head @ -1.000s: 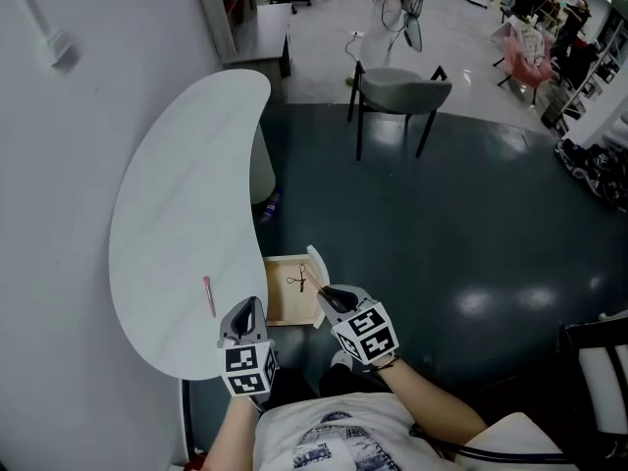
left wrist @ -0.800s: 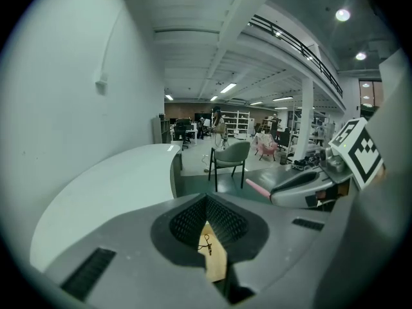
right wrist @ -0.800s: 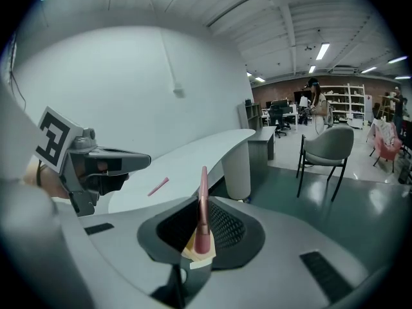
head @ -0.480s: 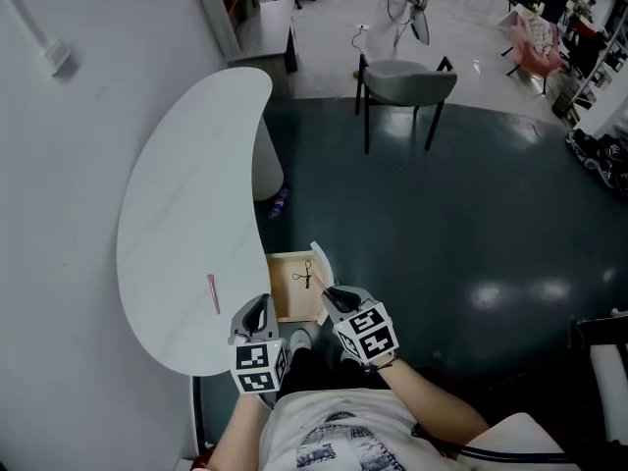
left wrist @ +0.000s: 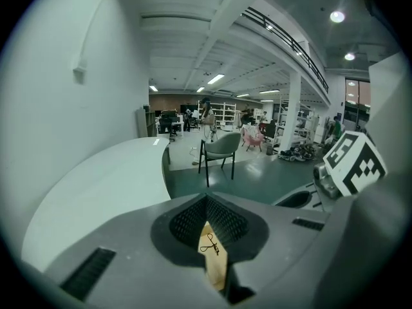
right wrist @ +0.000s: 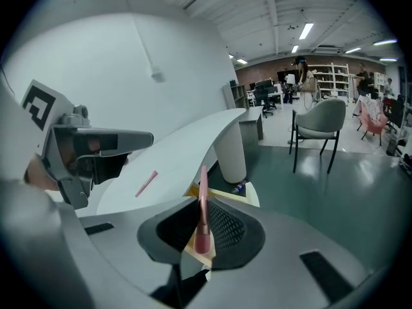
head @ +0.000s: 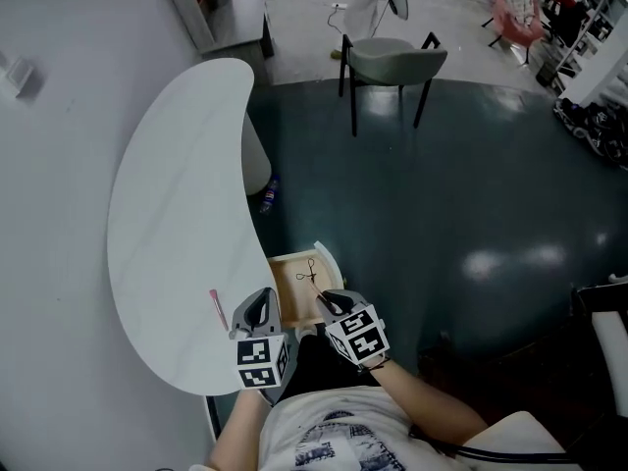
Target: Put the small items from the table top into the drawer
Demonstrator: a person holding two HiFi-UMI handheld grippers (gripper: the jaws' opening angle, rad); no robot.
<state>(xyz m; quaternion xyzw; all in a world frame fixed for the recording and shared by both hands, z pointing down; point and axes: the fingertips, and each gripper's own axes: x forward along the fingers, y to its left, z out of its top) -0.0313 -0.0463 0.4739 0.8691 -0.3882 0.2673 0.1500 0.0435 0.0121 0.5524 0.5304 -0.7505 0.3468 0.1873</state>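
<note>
We hold the pink stick (right wrist: 203, 205) clamped in the right gripper (head: 329, 299) at the drawer (head: 285, 300), ready to drop it in; the left gripper (head: 257, 309) is closed and empty.

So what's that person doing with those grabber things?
A person is tidying small things off the white table into the open drawer. The right gripper holds a thin pink stick by the drawer, where a black loop-handled tool already lies. The left gripper is empty, and another pink stick waits on the table.
</note>
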